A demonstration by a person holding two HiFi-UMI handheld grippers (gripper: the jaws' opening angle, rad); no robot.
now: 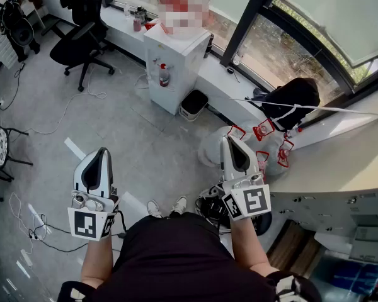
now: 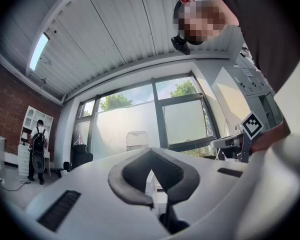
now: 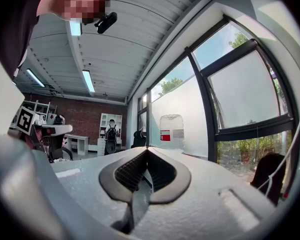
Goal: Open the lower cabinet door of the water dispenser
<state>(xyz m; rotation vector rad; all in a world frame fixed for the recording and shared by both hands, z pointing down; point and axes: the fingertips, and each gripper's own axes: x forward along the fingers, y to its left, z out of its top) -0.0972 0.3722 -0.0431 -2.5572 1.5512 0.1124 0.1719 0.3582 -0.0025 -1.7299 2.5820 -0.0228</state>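
Note:
The white water dispenser (image 1: 171, 60) stands against the window ledge across the room, a large bottle on top. Its lower cabinet door (image 1: 162, 93) appears closed. I hold both grippers low in front of me, well short of the dispenser. My left gripper (image 1: 101, 151) is shut, with nothing between its jaws. My right gripper (image 1: 230, 140) is also shut and empty. In the left gripper view the dispenser's bottle (image 2: 137, 140) shows far off just above the closed left gripper (image 2: 151, 150). In the right gripper view the bottle (image 3: 171, 129) shows beyond the closed right gripper (image 3: 148, 149).
A small bin (image 1: 193, 104) sits on the floor right of the dispenser. A black office chair (image 1: 82, 36) stands to its left. Cables (image 1: 38, 228) trail over the grey floor at left. A black bag (image 1: 293, 99) lies on the window ledge. Red-strapped items (image 1: 264, 131) sit near my right gripper.

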